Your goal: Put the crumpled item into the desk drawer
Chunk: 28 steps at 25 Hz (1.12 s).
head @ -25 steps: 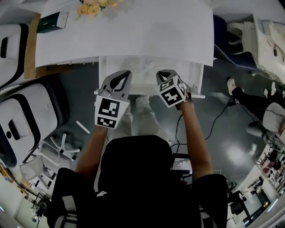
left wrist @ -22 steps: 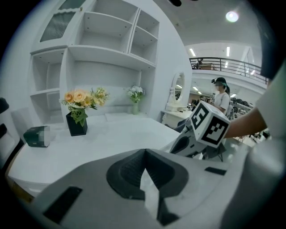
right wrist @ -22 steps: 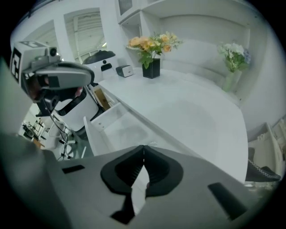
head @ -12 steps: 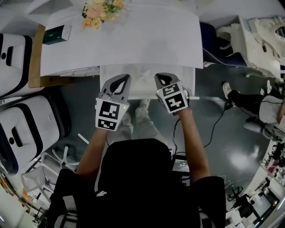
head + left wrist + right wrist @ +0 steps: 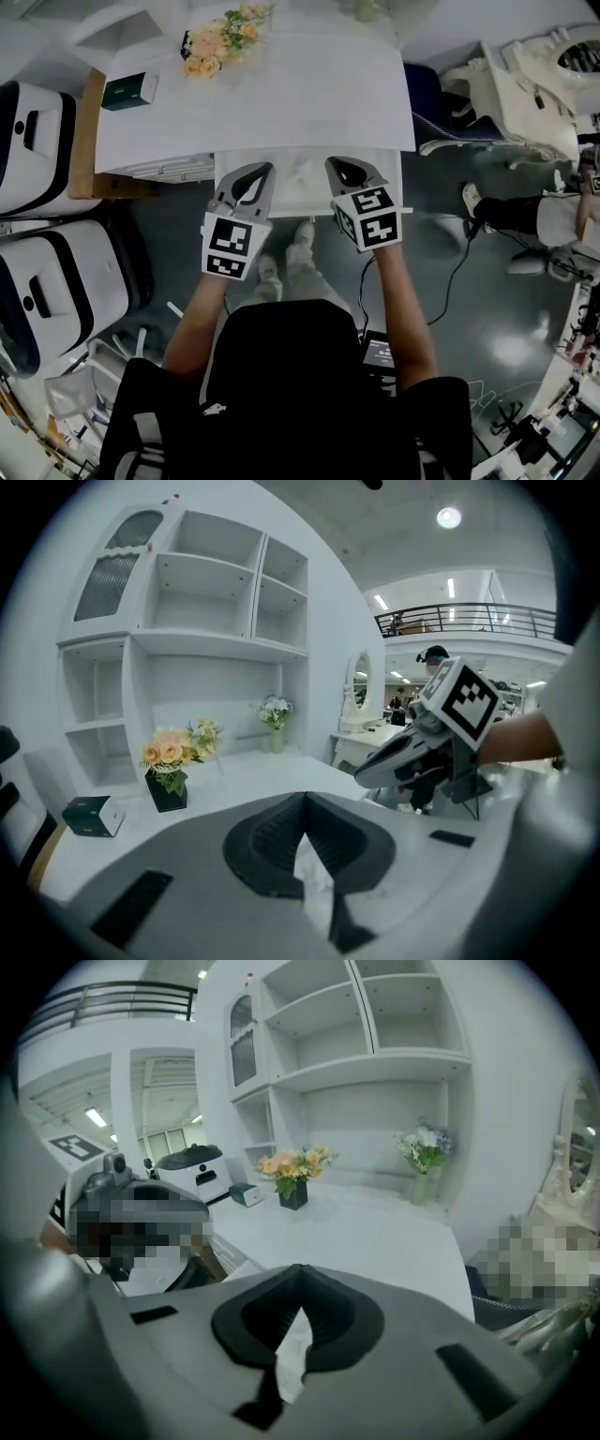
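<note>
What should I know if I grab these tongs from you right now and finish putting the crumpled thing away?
Left tongs: shut, pinching a bit of the white crumpled item.
Right tongs: shut, also pinching white crumpled stuff. It is likely the same item's other end, but I can't be sure.
The drawer is open under the desk, and both tongs are over its front.
Done: drawer open, item gripped.
Left to do: lower the item into the drawer, then let go with both tongs.
</note>
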Tool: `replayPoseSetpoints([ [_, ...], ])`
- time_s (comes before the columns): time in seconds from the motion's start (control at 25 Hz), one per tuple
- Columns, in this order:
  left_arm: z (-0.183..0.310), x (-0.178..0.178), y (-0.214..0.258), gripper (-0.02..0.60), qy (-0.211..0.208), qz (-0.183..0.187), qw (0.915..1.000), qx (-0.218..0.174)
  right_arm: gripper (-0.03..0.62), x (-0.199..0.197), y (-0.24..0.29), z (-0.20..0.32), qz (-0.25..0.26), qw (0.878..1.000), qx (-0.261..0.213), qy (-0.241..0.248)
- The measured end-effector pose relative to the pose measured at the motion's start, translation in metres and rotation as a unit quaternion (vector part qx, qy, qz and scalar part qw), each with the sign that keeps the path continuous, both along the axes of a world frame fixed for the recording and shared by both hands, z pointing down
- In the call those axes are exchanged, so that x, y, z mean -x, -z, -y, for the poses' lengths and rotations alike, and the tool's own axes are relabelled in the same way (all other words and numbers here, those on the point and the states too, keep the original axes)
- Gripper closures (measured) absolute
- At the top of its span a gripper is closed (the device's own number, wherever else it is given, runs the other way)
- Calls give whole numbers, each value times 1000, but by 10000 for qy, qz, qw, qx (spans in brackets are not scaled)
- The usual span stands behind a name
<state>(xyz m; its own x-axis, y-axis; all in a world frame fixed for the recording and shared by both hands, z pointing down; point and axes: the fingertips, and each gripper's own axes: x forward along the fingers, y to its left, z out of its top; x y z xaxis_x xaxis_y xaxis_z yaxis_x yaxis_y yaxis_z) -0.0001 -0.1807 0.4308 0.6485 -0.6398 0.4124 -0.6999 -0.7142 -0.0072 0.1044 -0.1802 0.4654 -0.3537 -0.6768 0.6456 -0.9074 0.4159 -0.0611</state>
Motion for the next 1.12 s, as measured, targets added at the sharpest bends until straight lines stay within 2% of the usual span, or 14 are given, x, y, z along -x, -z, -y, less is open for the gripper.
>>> replayPoseSetpoints([
  [0.72,-20,10,84,575,-116,-348,9970,-686,597,4,120,-29,282,9895,-1312,-536],
  [1.12,-34,10,140,575,-256,-511,9912,-1191,597,17,183,-47,293,9785,-1976,-513],
])
